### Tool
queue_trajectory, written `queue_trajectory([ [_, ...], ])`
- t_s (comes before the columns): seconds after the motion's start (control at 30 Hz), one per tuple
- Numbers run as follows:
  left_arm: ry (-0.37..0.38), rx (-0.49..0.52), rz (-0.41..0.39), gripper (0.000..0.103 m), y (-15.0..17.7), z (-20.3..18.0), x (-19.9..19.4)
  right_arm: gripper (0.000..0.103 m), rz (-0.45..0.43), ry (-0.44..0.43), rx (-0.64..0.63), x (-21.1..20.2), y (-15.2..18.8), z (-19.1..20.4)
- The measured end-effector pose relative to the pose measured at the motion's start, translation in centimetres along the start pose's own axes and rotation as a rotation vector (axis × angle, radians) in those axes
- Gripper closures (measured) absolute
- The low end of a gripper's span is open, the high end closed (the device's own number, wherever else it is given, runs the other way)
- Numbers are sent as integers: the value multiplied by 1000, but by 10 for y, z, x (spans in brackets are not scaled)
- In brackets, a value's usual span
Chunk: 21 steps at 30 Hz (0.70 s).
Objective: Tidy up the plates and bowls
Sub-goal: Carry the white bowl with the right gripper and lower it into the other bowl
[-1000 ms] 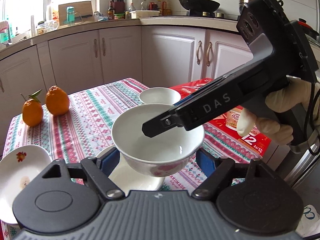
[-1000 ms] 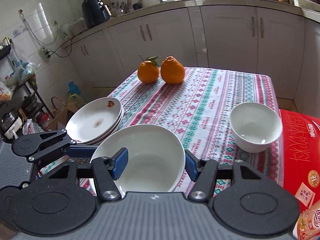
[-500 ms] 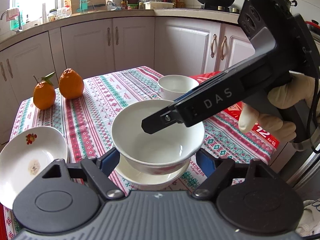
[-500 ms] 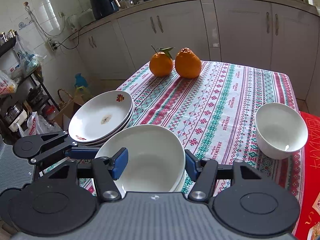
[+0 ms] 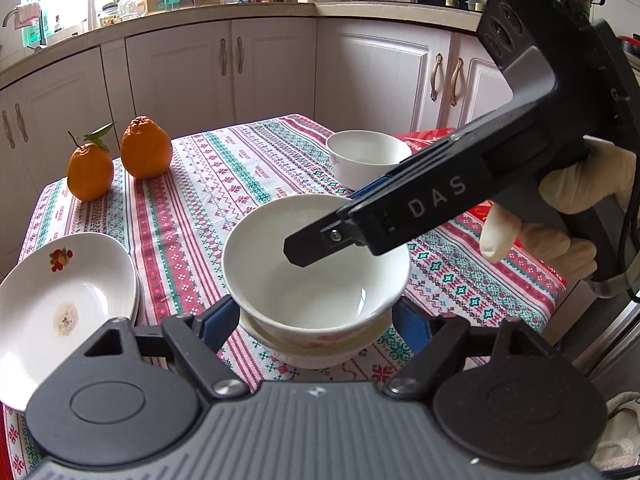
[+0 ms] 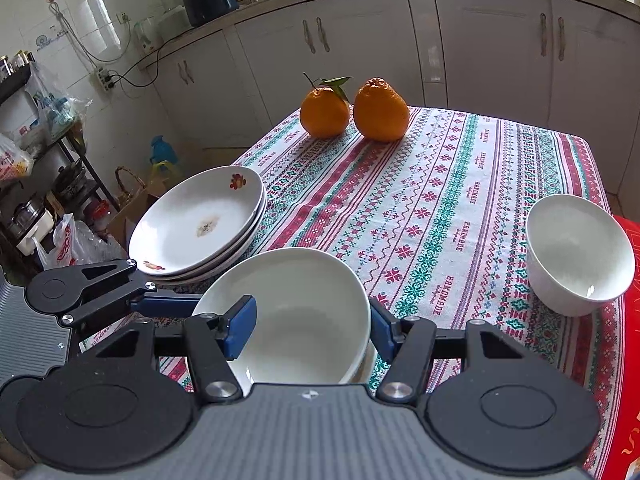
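The left claw [image 5: 316,316] has its blue pads on either side of a white bowl [image 5: 316,264], grasping it by the outside wall. That bowl sits nested in another bowl [image 5: 312,354] resting on the patterned surface [image 5: 224,184].

The right claw [image 6: 312,324] reaches across the same bowl with one pad inside and one outside, clamped on its rim.

Left of the claws lies a stack of plates [image 6: 200,224]. Beyond them stand two oranges [image 6: 354,110]. To the right, well apart, a smaller bowl [image 6: 578,256] stands just beside a red box [image 6: 630,320].
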<state>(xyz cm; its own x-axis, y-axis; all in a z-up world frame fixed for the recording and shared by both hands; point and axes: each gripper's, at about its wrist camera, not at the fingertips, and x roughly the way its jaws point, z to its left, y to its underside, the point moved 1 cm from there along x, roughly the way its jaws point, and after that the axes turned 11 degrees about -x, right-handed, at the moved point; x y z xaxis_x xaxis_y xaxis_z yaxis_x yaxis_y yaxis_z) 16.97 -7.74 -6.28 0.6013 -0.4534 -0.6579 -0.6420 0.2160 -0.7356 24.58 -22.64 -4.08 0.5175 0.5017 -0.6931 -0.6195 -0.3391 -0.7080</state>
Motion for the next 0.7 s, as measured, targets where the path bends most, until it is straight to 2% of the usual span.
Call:
queue_trajectory([
  [0.47,-10,2,14,19,0,2,5,35,7,15,-32,6,2,2],
  [0.63,0,-2,-2,11,0,3,2,30,-1,18,-44,5,2,3],
  [0.67,-2,0,-1,10,0,3,2,28,-3,15,-44,5,2,3],
  [0.7,-1,4,2,8,1,2,1,20,-5,14,-44,4,3,3],
])
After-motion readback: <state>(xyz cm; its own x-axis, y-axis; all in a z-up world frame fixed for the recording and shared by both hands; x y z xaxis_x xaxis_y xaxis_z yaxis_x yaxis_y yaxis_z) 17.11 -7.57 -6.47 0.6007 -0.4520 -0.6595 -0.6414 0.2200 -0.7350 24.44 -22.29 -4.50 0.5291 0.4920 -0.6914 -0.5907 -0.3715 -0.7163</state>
